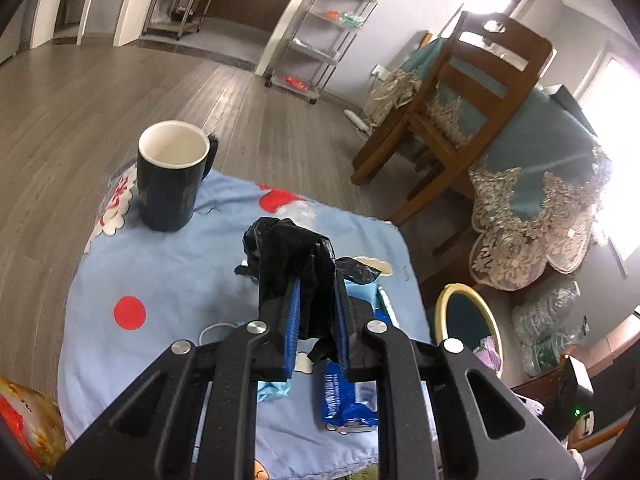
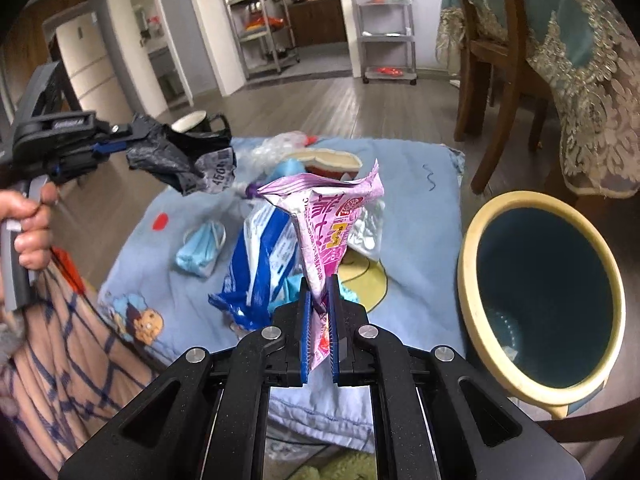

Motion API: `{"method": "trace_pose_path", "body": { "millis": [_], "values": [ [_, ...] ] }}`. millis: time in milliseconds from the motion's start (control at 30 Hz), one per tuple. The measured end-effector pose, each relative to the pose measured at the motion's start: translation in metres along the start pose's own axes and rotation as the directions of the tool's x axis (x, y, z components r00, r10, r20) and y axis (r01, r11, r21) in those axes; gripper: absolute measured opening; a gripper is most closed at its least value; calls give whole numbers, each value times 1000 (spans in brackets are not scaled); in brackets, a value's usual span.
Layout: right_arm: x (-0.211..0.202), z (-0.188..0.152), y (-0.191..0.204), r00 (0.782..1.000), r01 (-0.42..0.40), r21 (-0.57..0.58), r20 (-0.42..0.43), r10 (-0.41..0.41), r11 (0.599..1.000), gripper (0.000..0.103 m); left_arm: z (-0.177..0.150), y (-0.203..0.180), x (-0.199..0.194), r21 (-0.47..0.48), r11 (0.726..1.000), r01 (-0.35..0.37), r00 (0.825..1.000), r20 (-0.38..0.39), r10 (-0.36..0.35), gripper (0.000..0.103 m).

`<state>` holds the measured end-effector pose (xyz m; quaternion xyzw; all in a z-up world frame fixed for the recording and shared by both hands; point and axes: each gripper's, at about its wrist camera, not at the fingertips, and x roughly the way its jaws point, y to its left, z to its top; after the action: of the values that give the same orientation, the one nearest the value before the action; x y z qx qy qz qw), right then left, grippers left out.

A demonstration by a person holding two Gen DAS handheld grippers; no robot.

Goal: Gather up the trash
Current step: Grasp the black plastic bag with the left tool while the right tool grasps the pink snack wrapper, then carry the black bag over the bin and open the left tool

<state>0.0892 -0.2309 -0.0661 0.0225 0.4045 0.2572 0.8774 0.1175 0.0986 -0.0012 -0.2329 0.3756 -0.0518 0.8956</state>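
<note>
My left gripper (image 1: 316,280) is shut on a crumpled black plastic bag (image 1: 294,252) and holds it above the blue cloth (image 1: 180,280); it also shows in the right wrist view (image 2: 132,140) with the bag (image 2: 176,160). My right gripper (image 2: 319,280) is shut on a pink snack wrapper (image 2: 324,216), lifted above the cloth (image 2: 416,184). A blue-and-white wrapper (image 2: 260,256), a blue face mask (image 2: 200,252), a clear plastic bag (image 2: 276,148) and a paper cup (image 2: 326,162) lie on the cloth. The dark bin with a cream rim (image 2: 540,272) stands at the right.
A black mug (image 1: 172,176) stands on the cloth's far left corner. A wooden chair (image 1: 460,120) and a table with a teal lace cloth (image 1: 552,168) stand at the right. Metal shelves (image 1: 324,32) stand at the back. Plastic bottles (image 1: 548,332) lie by the bin (image 1: 468,320).
</note>
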Motion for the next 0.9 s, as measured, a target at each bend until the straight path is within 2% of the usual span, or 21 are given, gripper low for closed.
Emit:
{"method": "trace_pose_path", "body": {
  "millis": [200,467,900],
  "values": [
    [-14,7,-15,998,-18,76,58,14,997,9,5,-26,-10,48,998,39,999,10,-40,15],
    [-41,15,-40,989,-37,175,146,11,984,9,-5,-63,-3,115,989,92,996,-30,-89,15],
    [-87,18,-90,966,31,288,239,-103,957,9,-19,-143,32,215,951,222,973,-107,-203,15]
  ]
}}
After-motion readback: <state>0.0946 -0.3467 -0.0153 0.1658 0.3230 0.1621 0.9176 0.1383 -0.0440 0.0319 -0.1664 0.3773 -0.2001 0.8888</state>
